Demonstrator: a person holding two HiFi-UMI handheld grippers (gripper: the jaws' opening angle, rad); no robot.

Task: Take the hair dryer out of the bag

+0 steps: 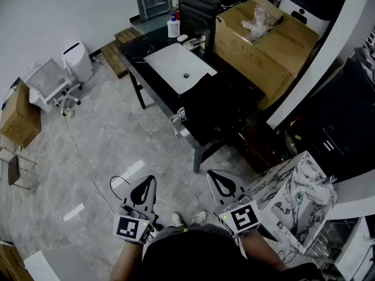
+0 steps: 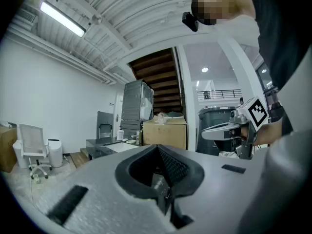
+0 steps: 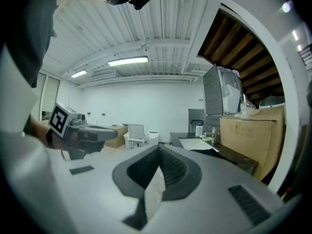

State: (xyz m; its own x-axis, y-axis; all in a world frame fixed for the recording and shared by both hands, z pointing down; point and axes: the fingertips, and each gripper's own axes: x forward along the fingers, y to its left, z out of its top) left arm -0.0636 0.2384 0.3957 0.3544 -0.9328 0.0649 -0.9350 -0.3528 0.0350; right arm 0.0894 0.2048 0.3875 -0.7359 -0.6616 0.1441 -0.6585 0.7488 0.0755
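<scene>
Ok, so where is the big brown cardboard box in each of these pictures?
Head view: the cardboard box is at the upper right, to the right of the sink.
Left gripper view: the cardboard box is near the middle, in the background.
Right gripper view: the cardboard box is at the right side.
Shared landmark: the white sink next to it also shows in the left gripper view and the right gripper view.
</scene>
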